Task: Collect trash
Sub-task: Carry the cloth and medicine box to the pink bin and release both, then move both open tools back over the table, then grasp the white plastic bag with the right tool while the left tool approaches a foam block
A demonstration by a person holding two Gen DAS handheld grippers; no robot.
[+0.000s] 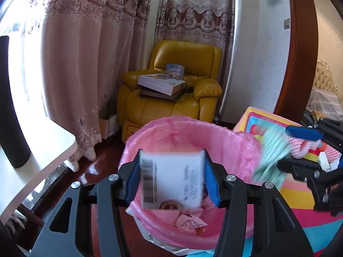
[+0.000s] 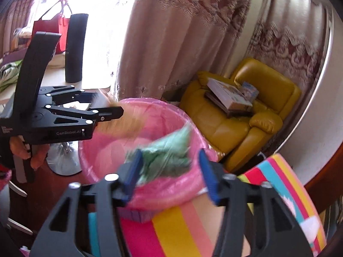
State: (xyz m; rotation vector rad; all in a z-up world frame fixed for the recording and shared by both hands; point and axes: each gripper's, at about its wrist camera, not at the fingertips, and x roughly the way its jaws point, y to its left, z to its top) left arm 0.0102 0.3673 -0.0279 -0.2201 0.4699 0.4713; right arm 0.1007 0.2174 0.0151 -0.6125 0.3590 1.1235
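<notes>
A bin lined with a pink bag [image 1: 193, 126] stands on the floor, with paper scraps [image 1: 188, 222] lying in it. My left gripper [image 1: 172, 152] is shut on a white box with a barcode [image 1: 171, 182], upright over the bin's near side. At the right, my right gripper [image 1: 283, 146] hangs beside a blurred green wrapper [image 1: 272, 156]. In the right wrist view, the right gripper [image 2: 169, 152] is open above the bin rim [image 2: 150, 102]. The green wrapper [image 2: 165, 156] lies loose between its pads. The left gripper [image 2: 107, 102] reaches in from the left with a blurred item.
A yellow armchair [image 1: 169, 105] with books stands behind the bin, against the curtains. A white table [image 1: 32, 150] with a black cylinder [image 1: 10, 107] is on the left. A striped colourful mat [image 1: 300, 192] lies on the right. A chrome stool base [image 2: 62, 156] sits near the bin.
</notes>
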